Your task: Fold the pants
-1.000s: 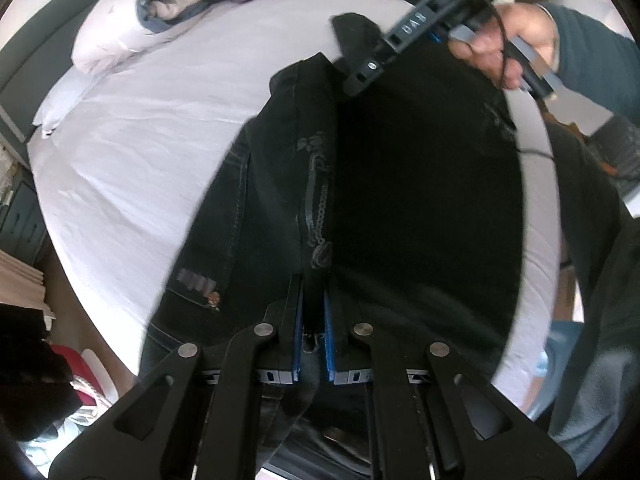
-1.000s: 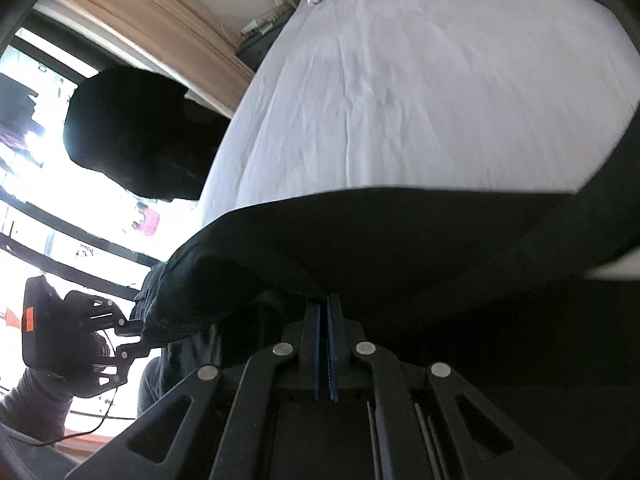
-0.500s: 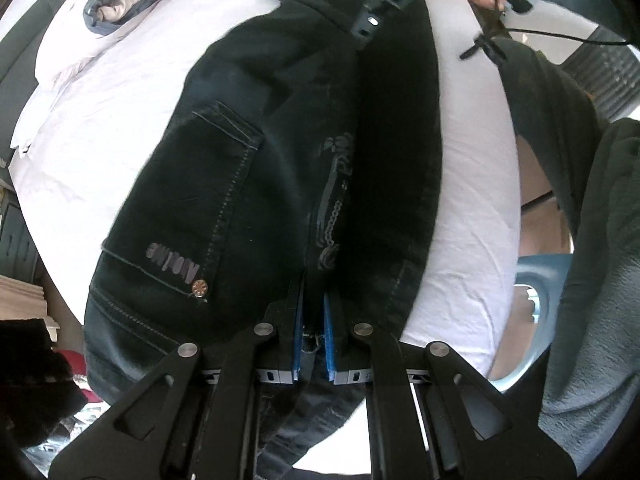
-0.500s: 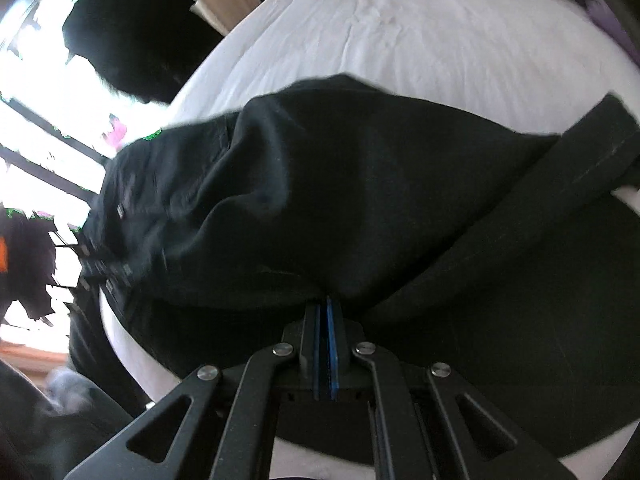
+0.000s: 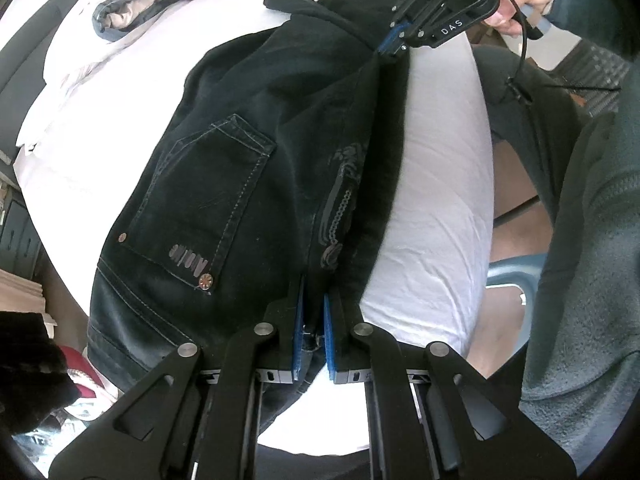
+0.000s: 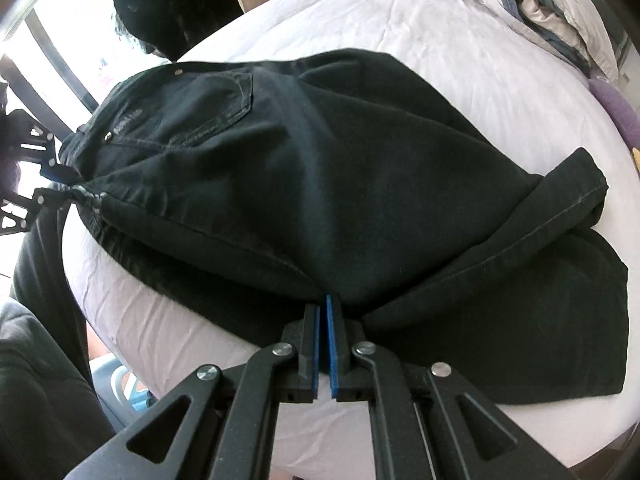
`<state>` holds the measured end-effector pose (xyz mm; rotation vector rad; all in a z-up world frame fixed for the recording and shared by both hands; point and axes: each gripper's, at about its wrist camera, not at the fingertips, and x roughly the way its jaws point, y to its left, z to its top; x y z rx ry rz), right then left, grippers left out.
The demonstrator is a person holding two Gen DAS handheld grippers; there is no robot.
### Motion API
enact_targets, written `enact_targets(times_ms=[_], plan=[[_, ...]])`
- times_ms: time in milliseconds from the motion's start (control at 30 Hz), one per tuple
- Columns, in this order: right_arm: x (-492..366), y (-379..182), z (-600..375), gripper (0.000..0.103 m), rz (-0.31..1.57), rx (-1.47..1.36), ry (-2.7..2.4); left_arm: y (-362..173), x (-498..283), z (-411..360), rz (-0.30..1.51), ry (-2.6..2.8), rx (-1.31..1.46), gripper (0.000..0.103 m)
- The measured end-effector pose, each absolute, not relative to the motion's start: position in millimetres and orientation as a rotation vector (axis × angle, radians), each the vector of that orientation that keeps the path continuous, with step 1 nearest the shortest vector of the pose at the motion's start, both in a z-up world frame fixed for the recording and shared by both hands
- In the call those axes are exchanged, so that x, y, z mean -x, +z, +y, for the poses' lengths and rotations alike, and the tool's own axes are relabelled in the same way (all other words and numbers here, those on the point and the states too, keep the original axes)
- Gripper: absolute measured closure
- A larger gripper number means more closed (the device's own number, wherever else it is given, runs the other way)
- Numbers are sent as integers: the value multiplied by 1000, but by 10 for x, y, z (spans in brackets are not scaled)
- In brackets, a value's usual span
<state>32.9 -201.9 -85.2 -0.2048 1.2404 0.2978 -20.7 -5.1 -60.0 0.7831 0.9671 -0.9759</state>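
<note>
Black jeans lie on a white bed, back pocket up, folded lengthwise along the near edge. My left gripper is shut on the waistband end of the jeans. My right gripper is shut on the folded edge of the jeans further down the legs. It also shows in the left wrist view, pinching the cloth at the far end. The left gripper shows small in the right wrist view, at the waistband. The hem ends lie folded to the right.
The white bed sheet stretches beyond the jeans. Pillows and a bundled blanket lie at the head. A purple cushion sits at the bed's edge. The person's legs and a blue stool stand beside the bed.
The jeans have been lowered from hanging in the air onto the bed and now lie spread on the sheet. Both grippers came down with them and stayed shut.
</note>
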Motion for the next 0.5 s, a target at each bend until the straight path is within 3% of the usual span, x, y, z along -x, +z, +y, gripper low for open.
enact_targets(times_ms=[500], plan=[[-323,-1084,-1814,98,1242,226,292,-860,97,-28,965,-954,-773,96]])
